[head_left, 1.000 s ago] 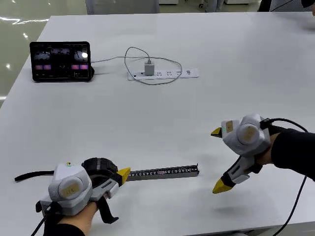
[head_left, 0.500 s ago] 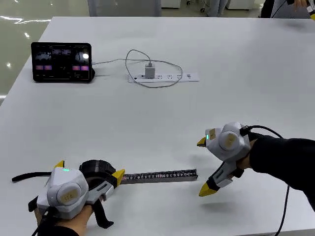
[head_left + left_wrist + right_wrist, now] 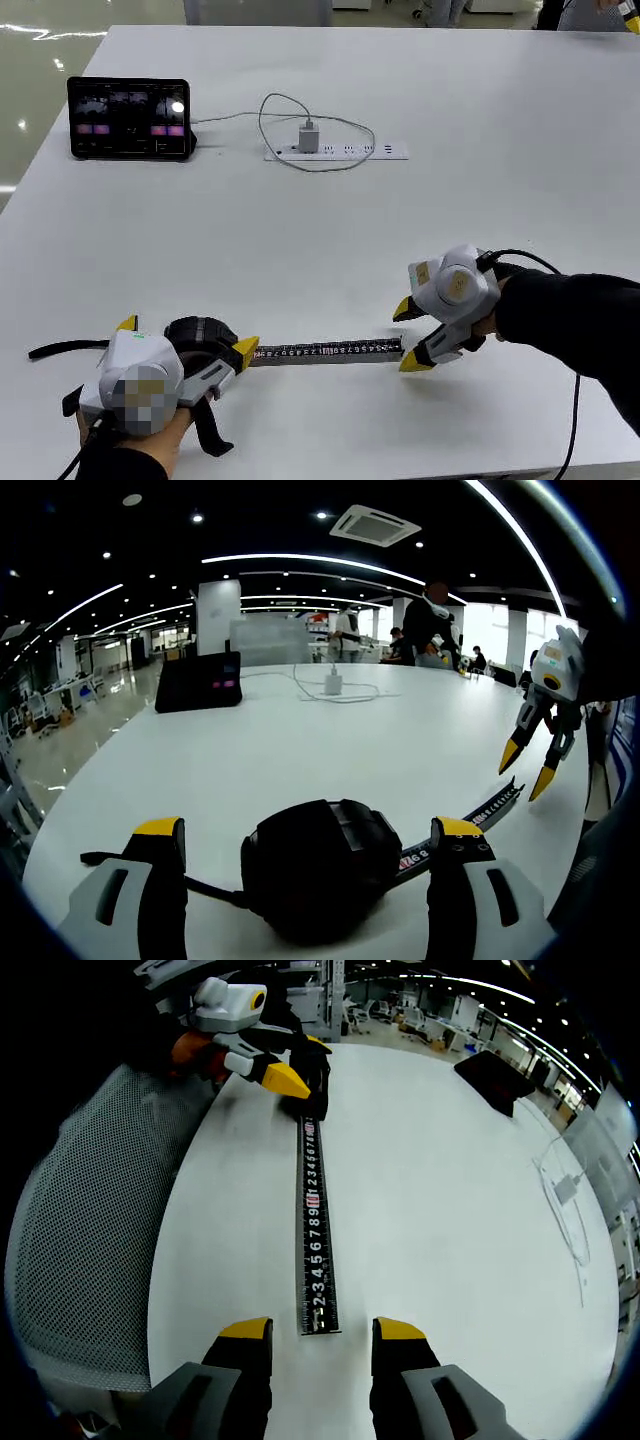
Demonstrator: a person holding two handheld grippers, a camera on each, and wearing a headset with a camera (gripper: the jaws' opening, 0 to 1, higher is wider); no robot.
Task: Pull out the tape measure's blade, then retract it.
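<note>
The white table (image 3: pixel 420 110) carries all things; its far edge is cut off at the top of the head view. The tablet (image 3: pixel 130 118) stands at the far left, and its screen pictures are too small to read. Near it lies the power strip (image 3: pixel 345 151) with a plugged charger (image 3: pixel 309 136).

The left gripper (image 3: pixel 186 337) has its jaws spread on both sides of the black tape measure case (image 3: pixel 320 870), with small gaps visible; its body hides part of the case in the head view. The right gripper (image 3: pixel 322 1332) is spread also, and the blade's free end lies between its tips, touching neither. The blade (image 3: pixel 316 1230) lies flat on the table, and the numbers 2 to 9 can be read on it.
</note>
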